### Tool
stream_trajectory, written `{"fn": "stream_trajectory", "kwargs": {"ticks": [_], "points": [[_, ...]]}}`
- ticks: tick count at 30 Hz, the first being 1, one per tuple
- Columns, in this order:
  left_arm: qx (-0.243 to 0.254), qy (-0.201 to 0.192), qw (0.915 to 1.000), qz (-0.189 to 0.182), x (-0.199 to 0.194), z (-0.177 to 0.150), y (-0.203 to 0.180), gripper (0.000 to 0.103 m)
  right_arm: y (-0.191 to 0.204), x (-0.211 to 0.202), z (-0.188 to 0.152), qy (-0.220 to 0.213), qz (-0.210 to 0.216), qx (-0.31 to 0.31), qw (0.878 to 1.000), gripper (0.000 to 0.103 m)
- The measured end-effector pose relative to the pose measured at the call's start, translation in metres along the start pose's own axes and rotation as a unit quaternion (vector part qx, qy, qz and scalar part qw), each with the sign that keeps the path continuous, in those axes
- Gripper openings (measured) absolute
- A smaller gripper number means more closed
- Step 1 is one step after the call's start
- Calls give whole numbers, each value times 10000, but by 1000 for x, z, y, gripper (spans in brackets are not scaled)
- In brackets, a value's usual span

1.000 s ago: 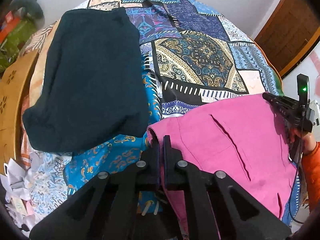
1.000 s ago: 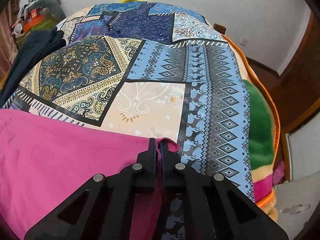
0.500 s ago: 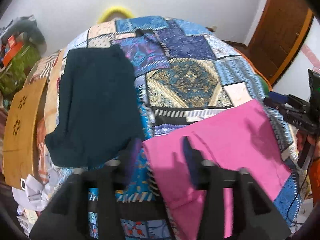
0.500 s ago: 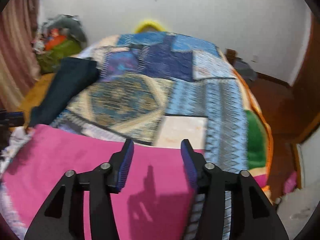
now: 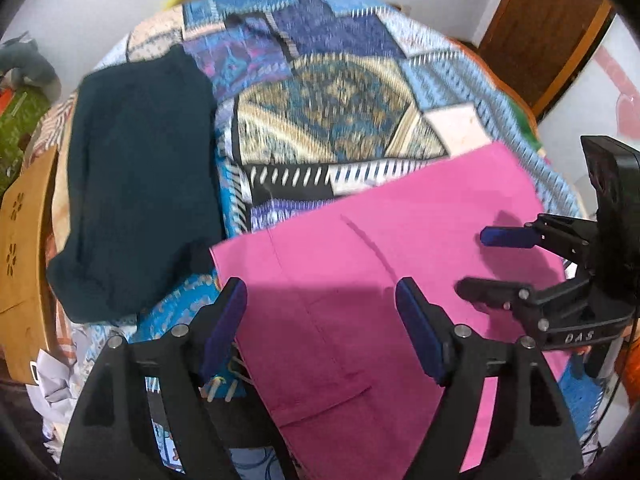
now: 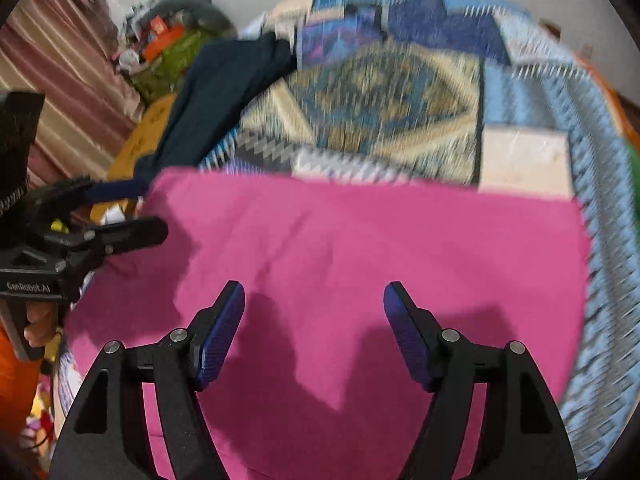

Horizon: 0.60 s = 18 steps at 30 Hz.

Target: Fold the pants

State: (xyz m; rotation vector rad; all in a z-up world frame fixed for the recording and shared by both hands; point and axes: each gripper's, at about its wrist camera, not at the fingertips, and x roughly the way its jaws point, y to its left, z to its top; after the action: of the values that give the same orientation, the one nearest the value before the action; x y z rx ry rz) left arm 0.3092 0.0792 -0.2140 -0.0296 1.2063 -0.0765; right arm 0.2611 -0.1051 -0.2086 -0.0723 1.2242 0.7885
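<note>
Both hand-held grippers (image 5: 320,312) agape above flat crosswise pants (image 5: 380,264)

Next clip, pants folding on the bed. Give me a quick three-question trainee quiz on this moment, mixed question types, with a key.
1. True or false: the left gripper is clamped on the pink pants.
2. Which garment lies beside the pink pants on the quilt? A) white shirt B) dark garment C) striped towel
3. Fill in: the right gripper is ____ above the pants.

Key: 1 false, its fingers are spread with nothing between them; 2 B; 3 open.
</note>
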Motion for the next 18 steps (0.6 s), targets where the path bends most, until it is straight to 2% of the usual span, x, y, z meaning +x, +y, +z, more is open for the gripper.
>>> {"fn": "stream_trajectory", "kwargs": {"ticks": [2, 3, 5, 10, 15, 18], "points": [[63, 242, 9997, -46, 13, -6, 0, 77, 0, 10, -8, 235, -9, -21, 9997, 71], [96, 287, 9995, -52, 16, -8, 0, 77, 1, 10, -12, 168, -40, -64, 9998, 74], [178, 210, 9996, -22, 14, -13, -2, 78, 2, 8, -18, 149, -76, -148, 9998, 78], [324, 104, 9994, 106, 2, -27, -3, 83, -4, -5, -34, 151, -40, -146, 9998, 79], [64, 20, 10000, -64, -15, -42, 6, 83, -16, -24, -56, 29, -162, -6, 9999, 81], [40, -92, 9999, -9, -27, -52, 5, 83, -20, -36, -70, -99, -286, 93, 9995, 81]]}}
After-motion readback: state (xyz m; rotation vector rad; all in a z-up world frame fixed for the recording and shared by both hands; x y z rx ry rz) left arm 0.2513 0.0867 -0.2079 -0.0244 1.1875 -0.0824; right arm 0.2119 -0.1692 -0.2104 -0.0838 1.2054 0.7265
